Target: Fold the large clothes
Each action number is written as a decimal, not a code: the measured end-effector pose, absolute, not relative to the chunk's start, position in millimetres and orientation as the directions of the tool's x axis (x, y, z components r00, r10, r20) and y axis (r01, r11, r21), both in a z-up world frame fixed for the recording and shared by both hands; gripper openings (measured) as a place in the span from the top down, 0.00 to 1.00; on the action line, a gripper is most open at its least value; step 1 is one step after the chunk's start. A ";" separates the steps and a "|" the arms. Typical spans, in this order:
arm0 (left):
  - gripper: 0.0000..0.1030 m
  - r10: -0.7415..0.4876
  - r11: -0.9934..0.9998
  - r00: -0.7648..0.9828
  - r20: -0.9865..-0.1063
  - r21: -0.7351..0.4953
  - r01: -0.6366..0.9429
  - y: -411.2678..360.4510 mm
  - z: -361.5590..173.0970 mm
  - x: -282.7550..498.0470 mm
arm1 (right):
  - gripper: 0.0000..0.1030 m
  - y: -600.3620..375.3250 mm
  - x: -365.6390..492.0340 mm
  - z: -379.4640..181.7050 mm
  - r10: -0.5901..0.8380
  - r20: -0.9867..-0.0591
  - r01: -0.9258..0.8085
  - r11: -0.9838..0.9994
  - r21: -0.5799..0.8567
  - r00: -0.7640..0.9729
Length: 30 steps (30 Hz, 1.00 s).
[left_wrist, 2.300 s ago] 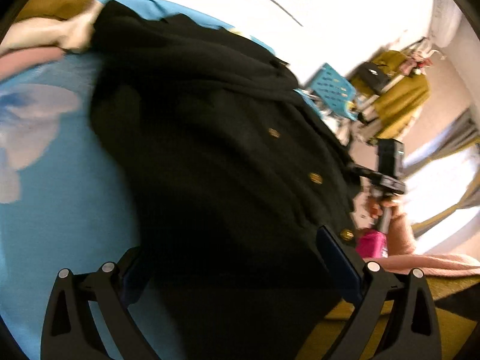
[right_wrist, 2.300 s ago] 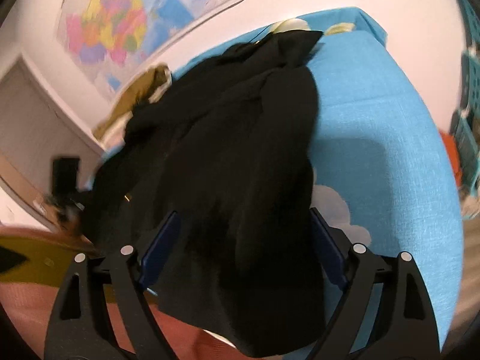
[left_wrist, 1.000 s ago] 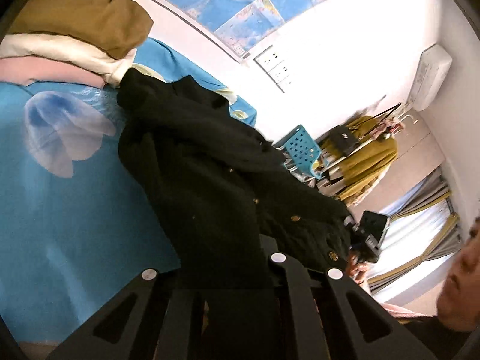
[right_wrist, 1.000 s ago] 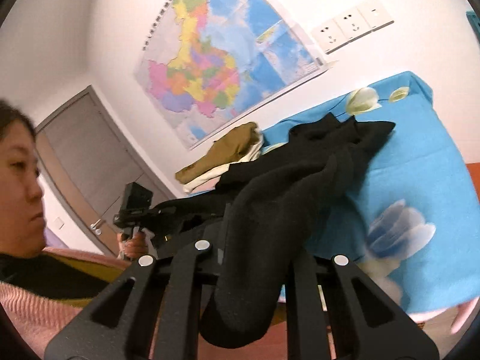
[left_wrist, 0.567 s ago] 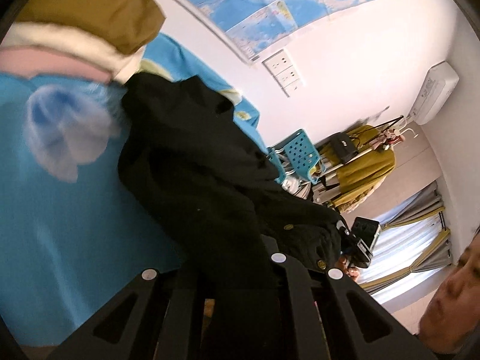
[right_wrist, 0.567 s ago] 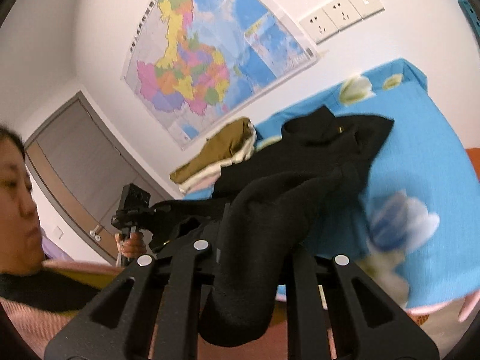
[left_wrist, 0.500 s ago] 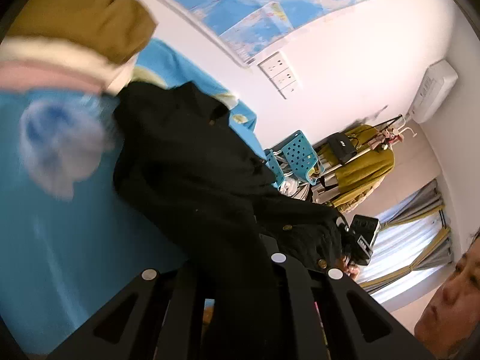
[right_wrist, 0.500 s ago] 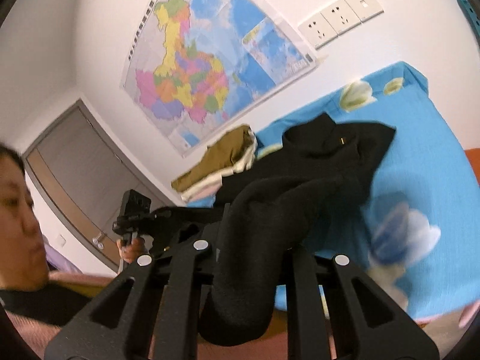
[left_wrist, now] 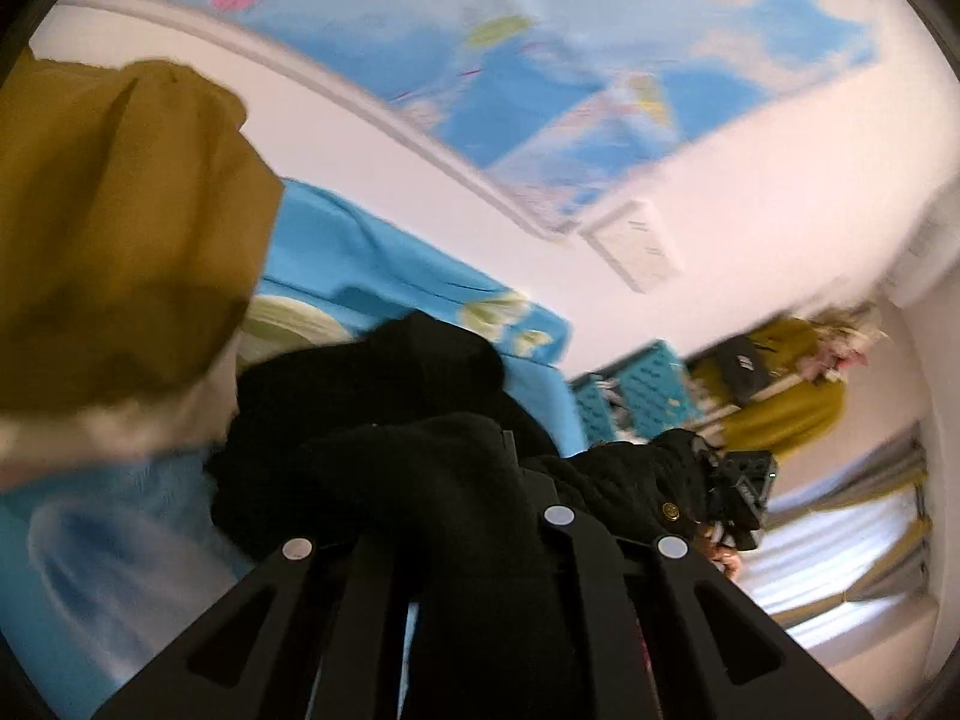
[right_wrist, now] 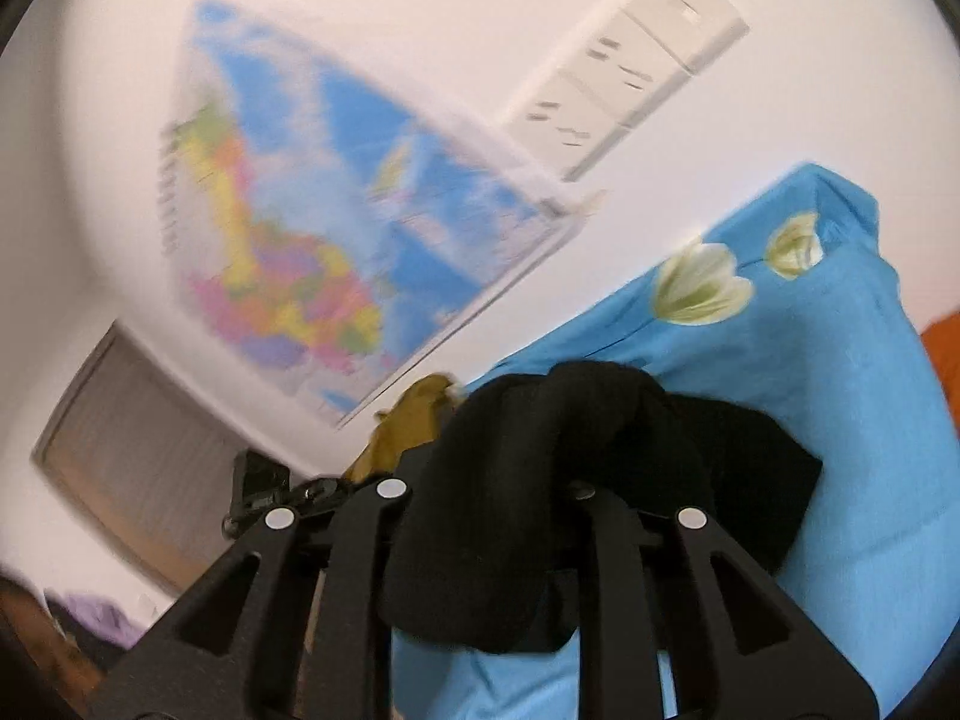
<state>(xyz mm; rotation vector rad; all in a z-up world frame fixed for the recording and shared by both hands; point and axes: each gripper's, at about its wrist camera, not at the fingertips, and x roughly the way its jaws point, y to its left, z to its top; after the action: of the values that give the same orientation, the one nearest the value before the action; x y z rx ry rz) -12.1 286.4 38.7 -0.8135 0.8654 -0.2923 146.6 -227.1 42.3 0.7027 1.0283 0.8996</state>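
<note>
Folding is midway: left gripper (left_wrist: pixel 474 546) clamps the black coat (left_wrist: pixel 384 420); right gripper (right_wrist: pixel 486 516) fingers are opening around its hem over the bed (right_wrist: pixel 840 372).

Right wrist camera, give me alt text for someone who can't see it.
The right gripper has a bunched black garment between its opening jaws, above a blue flowered bedsheet. Behind are a blurred wall map, white wall sockets and a mustard garment.
</note>
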 end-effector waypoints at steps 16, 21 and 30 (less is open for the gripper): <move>0.19 -0.516 0.668 0.620 -0.590 -0.731 -0.139 314.7 -23.8 25.3 | 0.34 -180.7 151.0 -3.6 0.715 -0.651 -0.431 0.686 0.585 0.254; 0.17 -0.438 0.851 0.599 -0.670 -0.525 0.035 258.7 0.1 -2.7 | 0.30 -127.5 108.4 -3.4 0.643 -0.740 -0.635 0.660 0.403 0.198; 0.60 -0.204 0.978 0.466 -0.861 -0.163 0.128 165.6 -45.1 41.9 | 0.96 -74.6 103.1 -42.0 0.480 -0.837 -0.701 0.691 0.177 0.261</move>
<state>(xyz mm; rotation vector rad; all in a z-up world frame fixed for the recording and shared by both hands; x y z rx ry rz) 41.9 165.6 -45.1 -0.0789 1.0675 -0.2038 103.1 -74.6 -42.0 -0.2490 1.0301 0.8099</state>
